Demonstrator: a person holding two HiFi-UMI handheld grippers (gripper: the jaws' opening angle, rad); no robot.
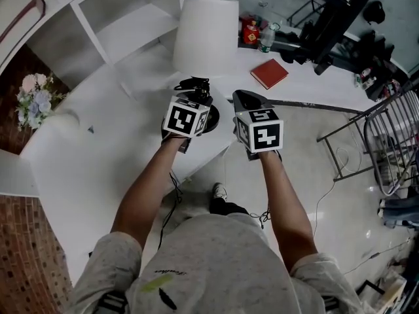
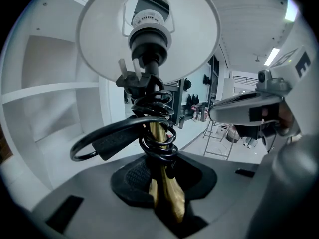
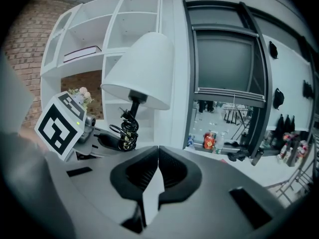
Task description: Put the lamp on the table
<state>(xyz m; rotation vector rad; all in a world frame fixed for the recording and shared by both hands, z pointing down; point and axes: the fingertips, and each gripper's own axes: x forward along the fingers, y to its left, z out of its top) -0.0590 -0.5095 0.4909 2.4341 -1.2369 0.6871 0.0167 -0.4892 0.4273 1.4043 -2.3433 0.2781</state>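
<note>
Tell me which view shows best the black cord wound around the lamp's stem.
The left gripper view: the cord fills the centre, its coils and plug sharp around the brass stem. The right gripper view shows it small; the head view shows only a dark bit of it below the shade.

Lamp stem (image 2: 168, 193) glossy brass, shade (image 2: 99, 44) matt wht

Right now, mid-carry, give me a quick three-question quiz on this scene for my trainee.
1. True or false: the left gripper holds the lamp by its shade.
2. The book on the white table is: A red; B blue; C green.
3. Fill in: the right gripper's fingers are ____, with nothing between them.
Key: 1 false, it grips the brass stem; 2 A; 3 closed.
</note>
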